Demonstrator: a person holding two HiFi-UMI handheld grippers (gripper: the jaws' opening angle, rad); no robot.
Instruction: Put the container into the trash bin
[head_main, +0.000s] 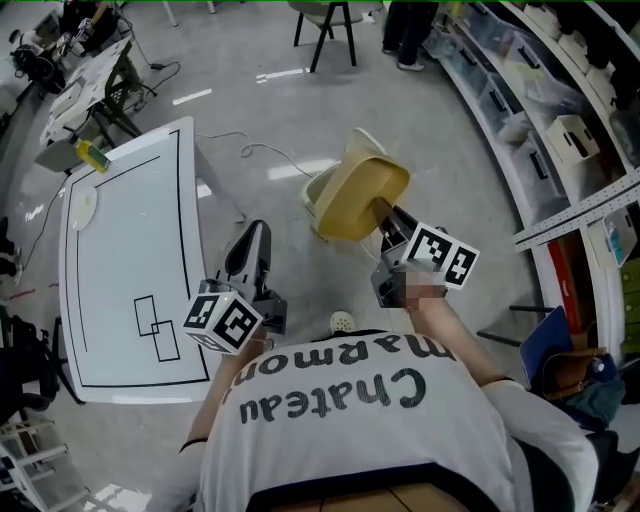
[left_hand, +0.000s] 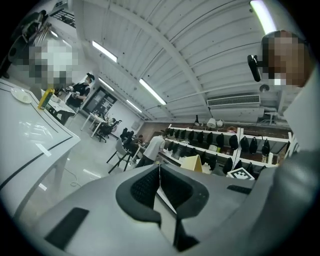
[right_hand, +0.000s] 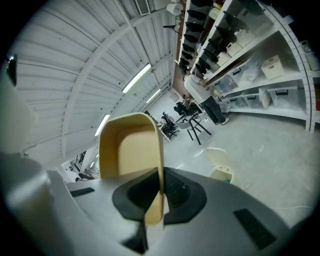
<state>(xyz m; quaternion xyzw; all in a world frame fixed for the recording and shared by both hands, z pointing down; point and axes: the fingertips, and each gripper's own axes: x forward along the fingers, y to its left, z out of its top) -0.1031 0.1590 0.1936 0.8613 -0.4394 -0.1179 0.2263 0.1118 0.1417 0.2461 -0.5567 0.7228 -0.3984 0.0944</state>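
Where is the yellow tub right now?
In the head view the yellow tub is right of centre. The right gripper pinches it by its edge, up in the air just in front of the trash bin on the floor.

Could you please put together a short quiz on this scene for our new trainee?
1. Which gripper holds the tan container? A) the left gripper B) the right gripper C) both
2. True or false: the tan container is not yet inside the trash bin.
3. Fill in: the left gripper's jaws are ____, with nothing between them.

Key: 1 B; 2 true; 3 together.
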